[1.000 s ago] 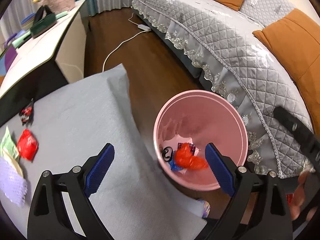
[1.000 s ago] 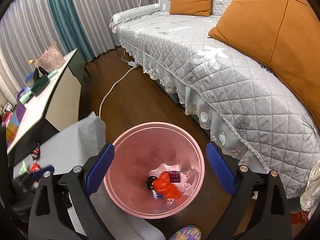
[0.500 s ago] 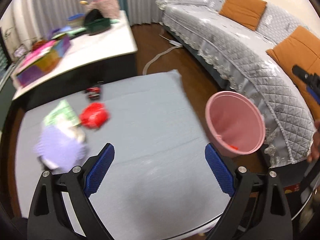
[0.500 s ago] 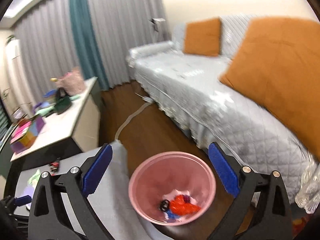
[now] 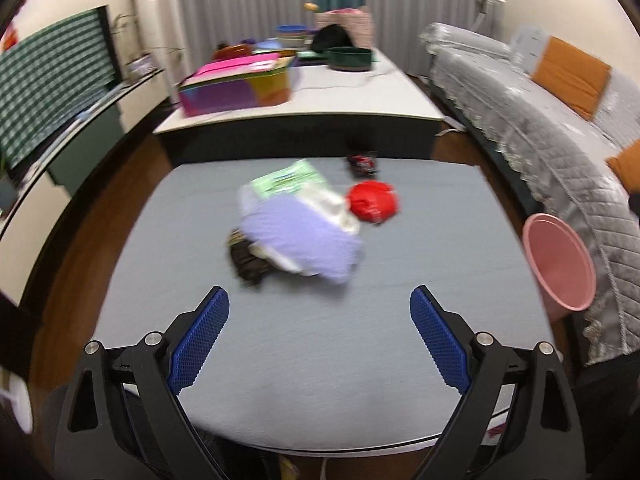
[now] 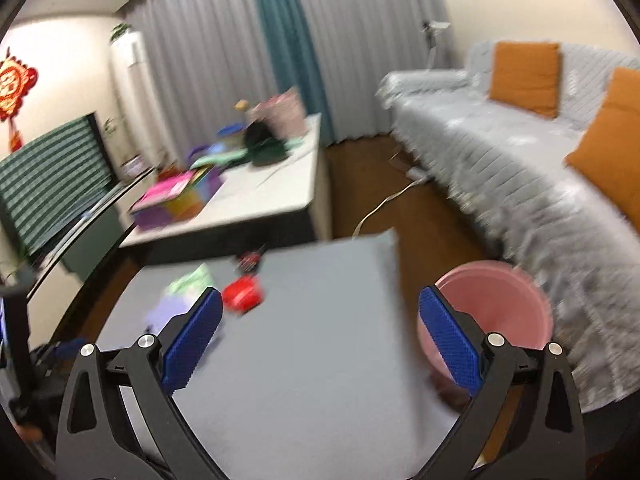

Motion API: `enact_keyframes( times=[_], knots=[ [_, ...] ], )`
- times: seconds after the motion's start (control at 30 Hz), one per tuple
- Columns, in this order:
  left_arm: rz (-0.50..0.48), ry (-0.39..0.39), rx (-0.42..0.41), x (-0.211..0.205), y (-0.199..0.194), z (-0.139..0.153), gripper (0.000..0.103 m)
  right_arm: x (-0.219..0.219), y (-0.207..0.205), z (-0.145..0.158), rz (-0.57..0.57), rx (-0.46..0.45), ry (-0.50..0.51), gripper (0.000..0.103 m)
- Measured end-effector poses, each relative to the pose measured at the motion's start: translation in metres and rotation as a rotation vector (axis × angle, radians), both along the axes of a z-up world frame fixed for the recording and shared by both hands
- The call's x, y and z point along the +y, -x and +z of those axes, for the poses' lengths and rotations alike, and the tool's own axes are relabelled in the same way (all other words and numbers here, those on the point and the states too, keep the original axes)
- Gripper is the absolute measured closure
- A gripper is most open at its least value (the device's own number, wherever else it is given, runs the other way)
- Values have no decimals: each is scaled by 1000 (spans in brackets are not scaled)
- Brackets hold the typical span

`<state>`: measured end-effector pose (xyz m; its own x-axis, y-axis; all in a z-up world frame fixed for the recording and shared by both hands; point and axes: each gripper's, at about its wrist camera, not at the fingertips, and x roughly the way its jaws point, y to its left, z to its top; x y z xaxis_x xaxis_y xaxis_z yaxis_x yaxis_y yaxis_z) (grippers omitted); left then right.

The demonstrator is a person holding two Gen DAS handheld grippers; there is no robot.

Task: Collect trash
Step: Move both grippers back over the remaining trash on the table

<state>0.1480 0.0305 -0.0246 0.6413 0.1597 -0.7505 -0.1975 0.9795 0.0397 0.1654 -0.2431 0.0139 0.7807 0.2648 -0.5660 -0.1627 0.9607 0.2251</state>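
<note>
Trash lies on the grey-covered table (image 5: 320, 344): a lilac cloth-like piece (image 5: 304, 236) over white paper, a green packet (image 5: 292, 178), a red wrapper (image 5: 374, 200), a dark brown scrap (image 5: 248, 264) and a small black-red wrapper (image 5: 362, 162). A pink bin (image 5: 560, 262) stands off the table's right edge. My left gripper (image 5: 320, 340) is open and empty, short of the pile. My right gripper (image 6: 320, 344) is open and empty above the table, with the bin (image 6: 492, 312) to its right and the red wrapper (image 6: 242, 298) to its left.
A white side table (image 5: 312, 92) with a colourful box (image 5: 236, 88) and bowls stands behind. A grey quilted sofa (image 5: 560, 128) with orange cushions runs along the right. A white cable (image 6: 384, 204) lies on the wooden floor.
Both grippers swung left, away from above the pink bin and toward the table. The trash pile now sits in the middle of the left wrist view. Both stayed open.
</note>
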Motion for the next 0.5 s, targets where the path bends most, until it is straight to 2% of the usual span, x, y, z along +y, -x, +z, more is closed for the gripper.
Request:
enact_keyframes(
  times=[0.17,0.3,0.37,0.5],
  knots=[
    [54,-20,6,21,10,-23,14,43,4,-39,105,80,31,6],
    [86,-59,14,34,15,-42,14,67,-2,-74,145,121,129,6],
    [94,-73,24,40,16,-51,14,72,-5,-81,156,156,130,6],
    [112,-56,44,53,15,-59,14,78,-3,-84,165,158,134,6]
  ],
)
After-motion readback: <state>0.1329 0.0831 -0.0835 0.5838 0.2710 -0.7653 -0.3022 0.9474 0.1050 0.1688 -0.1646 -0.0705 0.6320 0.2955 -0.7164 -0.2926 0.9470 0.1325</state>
